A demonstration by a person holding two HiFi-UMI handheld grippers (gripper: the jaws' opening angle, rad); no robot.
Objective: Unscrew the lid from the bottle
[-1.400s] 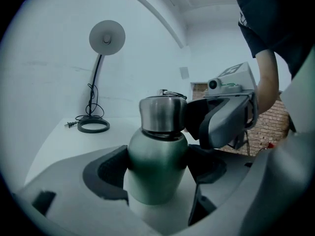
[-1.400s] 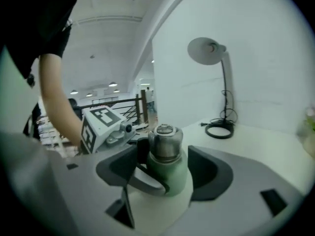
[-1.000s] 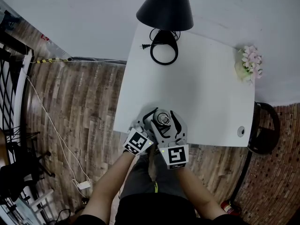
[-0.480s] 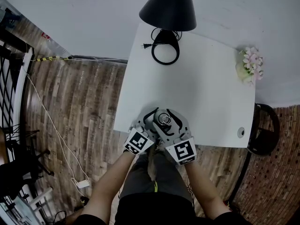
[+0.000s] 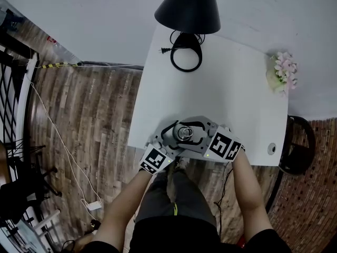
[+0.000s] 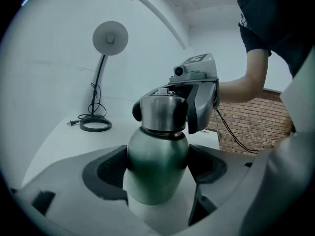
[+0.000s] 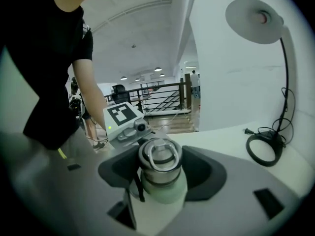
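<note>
The bottle [image 6: 156, 181] stands at the near edge of the white surface [image 5: 226, 88]. The left gripper [image 6: 158, 168] has its fingers pressed on the green body. From the right, the right gripper [image 7: 162, 171] has its fingers clamped on the steel lid [image 7: 158, 156].

Soft, even light fills the head view; the white desk [image 5: 231, 104] is bright, its shadows faint. Both gripper views bulge fisheye-round, black at the corners. The left one is dimmer, bluish, blurred toward 6 o'clock, with a sheen on the bottle [image 6: 156, 171] and lid [image 6: 162, 113].
</note>
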